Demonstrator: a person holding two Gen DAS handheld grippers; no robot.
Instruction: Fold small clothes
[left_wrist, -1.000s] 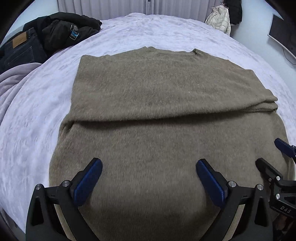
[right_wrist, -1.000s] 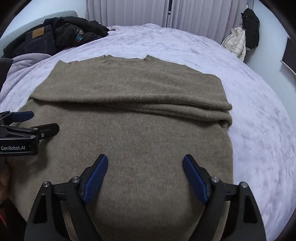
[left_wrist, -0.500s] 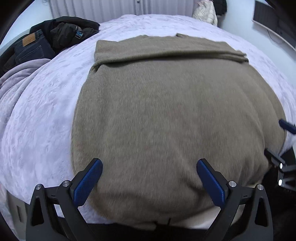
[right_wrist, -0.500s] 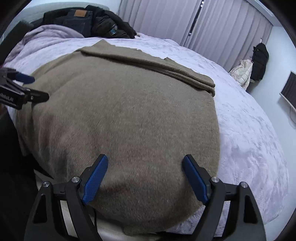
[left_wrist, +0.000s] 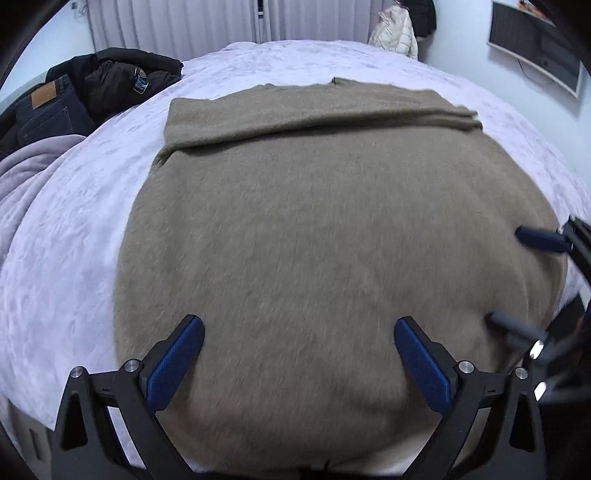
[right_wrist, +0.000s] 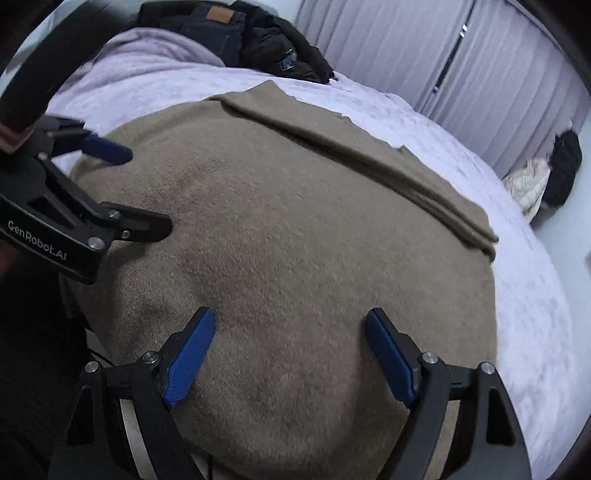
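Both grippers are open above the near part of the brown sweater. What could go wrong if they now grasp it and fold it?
1. The sweater hangs over the near edge of the bed; a pull could drag it off.
2. The folded band at its far end may come undone.
3. The left gripper and right gripper might pinch only the top layer.

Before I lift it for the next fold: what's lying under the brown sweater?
The brown sweater lies flat on the lavender bedspread, its near hem hanging over the bed edge. Its far end is folded onto itself. Anything beneath it is covered.
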